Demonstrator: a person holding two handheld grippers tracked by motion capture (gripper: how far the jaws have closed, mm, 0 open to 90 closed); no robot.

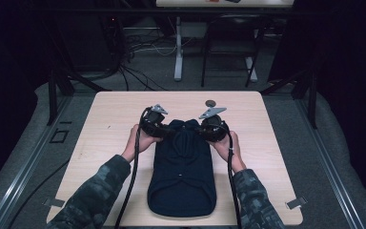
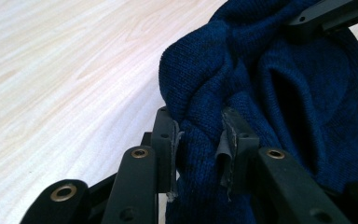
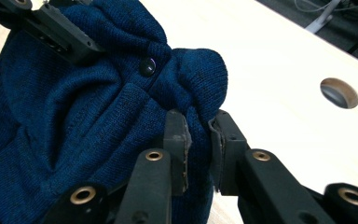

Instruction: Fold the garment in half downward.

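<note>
We are looking at a dark navy knitted garment (image 1: 182, 176) lying lengthwise on the wooden table (image 1: 109, 119), its rounded end nearest the table's near edge. Its far end is bunching into folds, showing a small dark button (image 3: 148, 67).

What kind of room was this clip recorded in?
Probably a lab or recording workspace: a light wood-grain table framed by black metal rails, loose cables on the grey carpet, and a second desk's white leg behind. A dark blue knitted garment lies on the table.

A pale wooden table (image 1: 109, 124) bears a navy knitted garment (image 1: 182, 176).
</note>
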